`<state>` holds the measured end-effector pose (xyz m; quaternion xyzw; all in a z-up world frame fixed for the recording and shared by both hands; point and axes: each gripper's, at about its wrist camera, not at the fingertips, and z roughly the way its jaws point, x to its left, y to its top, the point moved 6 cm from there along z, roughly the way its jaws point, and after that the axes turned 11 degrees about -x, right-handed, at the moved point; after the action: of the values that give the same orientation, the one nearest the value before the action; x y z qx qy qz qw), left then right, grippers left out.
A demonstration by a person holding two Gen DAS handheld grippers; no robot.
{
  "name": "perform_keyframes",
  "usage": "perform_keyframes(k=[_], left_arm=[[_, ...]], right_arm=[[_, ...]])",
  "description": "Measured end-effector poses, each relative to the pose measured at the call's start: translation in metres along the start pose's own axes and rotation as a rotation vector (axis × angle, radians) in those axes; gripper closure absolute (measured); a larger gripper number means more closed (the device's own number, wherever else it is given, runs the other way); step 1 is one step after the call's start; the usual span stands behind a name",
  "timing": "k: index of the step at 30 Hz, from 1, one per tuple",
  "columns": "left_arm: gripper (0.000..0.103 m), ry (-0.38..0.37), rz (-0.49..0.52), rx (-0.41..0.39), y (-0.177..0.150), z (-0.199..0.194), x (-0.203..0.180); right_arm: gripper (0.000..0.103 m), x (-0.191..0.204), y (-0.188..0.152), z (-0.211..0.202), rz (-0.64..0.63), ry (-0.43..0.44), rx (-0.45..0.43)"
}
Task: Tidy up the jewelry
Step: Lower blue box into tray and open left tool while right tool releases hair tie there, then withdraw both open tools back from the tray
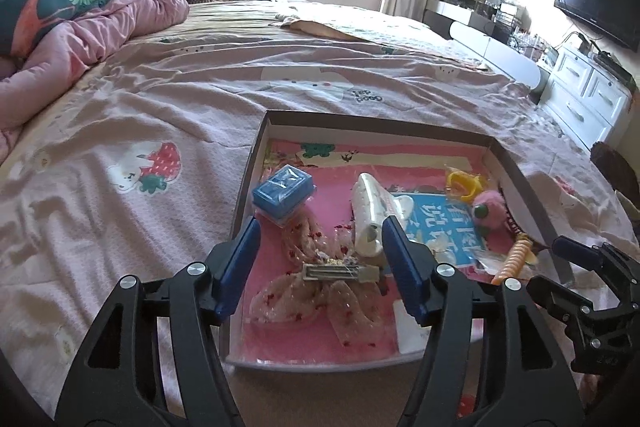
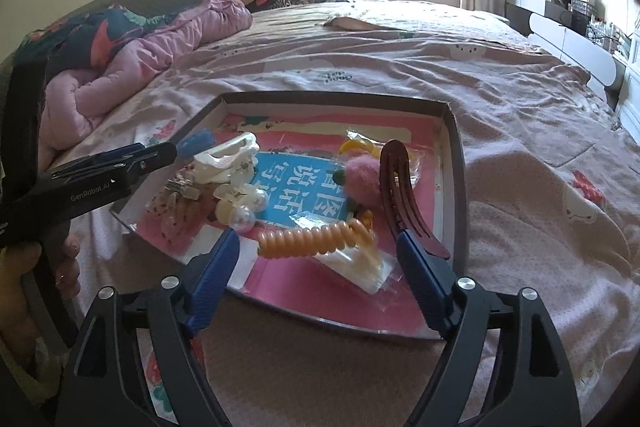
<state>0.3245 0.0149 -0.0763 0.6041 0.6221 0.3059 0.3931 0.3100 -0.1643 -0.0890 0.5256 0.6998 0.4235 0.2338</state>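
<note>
- Left wrist view: the left gripper (image 1: 320, 263) hangs over the near edge of a shallow cardboard tray (image 1: 516, 179) lying on the pink bedspread (image 1: 160, 99); its blue-padded fingers are spread wide with nothing between them.
- Between the fingers, near the tray's near edge, lies a sheer dotted hair bow with a metal clip (image 1: 340, 273).
- A blue box (image 1: 283, 195) sits by the tray's left wall; a white claw clip (image 1: 372, 215) lies at the centre, partly on a blue booklet (image 1: 440, 223).
- By the right wall: a yellow clip in clear wrap (image 1: 462, 185), a pink pom-pom (image 1: 490, 213) and an orange spiral hair tie (image 1: 514, 261).
- The right gripper (image 1: 568, 247) enters at the tray's near right corner; from here I cannot tell how far its fingers are parted.
- Right wrist view: the right gripper (image 2: 318, 247) is poised over the tray's (image 2: 456, 147) near edge, fingers apart and not clamping anything.
- The orange spiral hair tie (image 2: 312, 237) lies between them on a clear packet.
- A dark red banana clip (image 2: 404, 195) leans along the right wall, its lower end just beside the right finger.
- Pearl ornaments (image 2: 244, 217) lie near the left finger.
- The left gripper (image 2: 160, 155) reaches in over the tray's left edge.
</note>
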Motion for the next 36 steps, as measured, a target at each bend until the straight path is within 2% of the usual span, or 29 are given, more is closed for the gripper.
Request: perform_keyframes(k=[6,13,18,20,25,36], left_arm=[[0.047,0.007,0.005,-0.011,0.000,-0.017,-0.005],[0.039,0.003,-0.003,-0.037,0.000,-0.048,-0.009],[0.031,0.004,-0.008,-0.051,-0.004,-0.067,-0.010],[0.022,0.002,-0.016,-0.057,-0.005,-0.075,-0.011],[0.012,0.004,-0.013,-0.070,-0.008,-0.093,-0.012],[0.012,0.009,-0.018,-0.083,-0.014,-0.127,-0.009]], right_arm=[[0.020,0.000,0.002,-0.017,-0.002,-0.003,-0.027],[0.012,-0.002,0.005,-0.045,0.005,-0.014,-0.072],[0.008,0.002,0.006,-0.063,-0.003,-0.011,-0.098],[0.008,0.004,0.007,-0.069,-0.003,-0.008,-0.106],[0.007,0.009,0.010,-0.084,-0.010,-0.004,-0.130],[0.007,0.019,0.006,-0.109,-0.007,0.012,-0.158]])
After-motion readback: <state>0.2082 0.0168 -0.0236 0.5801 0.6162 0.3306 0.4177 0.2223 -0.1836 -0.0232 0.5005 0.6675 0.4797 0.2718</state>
